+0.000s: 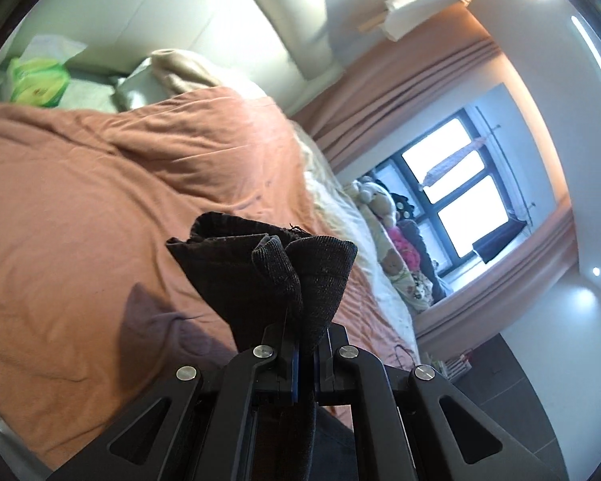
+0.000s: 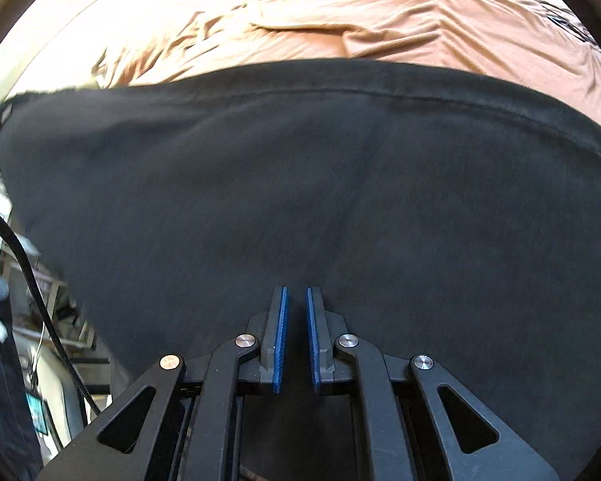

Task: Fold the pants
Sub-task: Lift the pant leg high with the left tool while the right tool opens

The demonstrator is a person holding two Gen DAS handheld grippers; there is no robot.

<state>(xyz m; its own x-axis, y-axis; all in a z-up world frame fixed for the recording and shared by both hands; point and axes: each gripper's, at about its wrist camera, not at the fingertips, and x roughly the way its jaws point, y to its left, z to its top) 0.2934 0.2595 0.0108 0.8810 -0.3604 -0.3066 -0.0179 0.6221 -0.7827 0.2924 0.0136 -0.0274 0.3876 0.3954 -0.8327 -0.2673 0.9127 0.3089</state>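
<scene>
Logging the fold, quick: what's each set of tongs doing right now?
Left tongs: shut on the black pants.
Right tongs: nearly shut; a slim gap shows between the pads, nothing visibly pinched.

1. The left tool (image 1: 305,354) has its jaws pressed together on a bunched fold of the dark pants (image 1: 268,276), which stick up from between the fingers.
2. It points only slightly downward, and its view sits rolled to one side.
3. The right tool (image 2: 296,300) tilts steeply downward, its blue pads (image 2: 281,340) drawn close with a narrow gap, nothing visibly clamped.
</scene>
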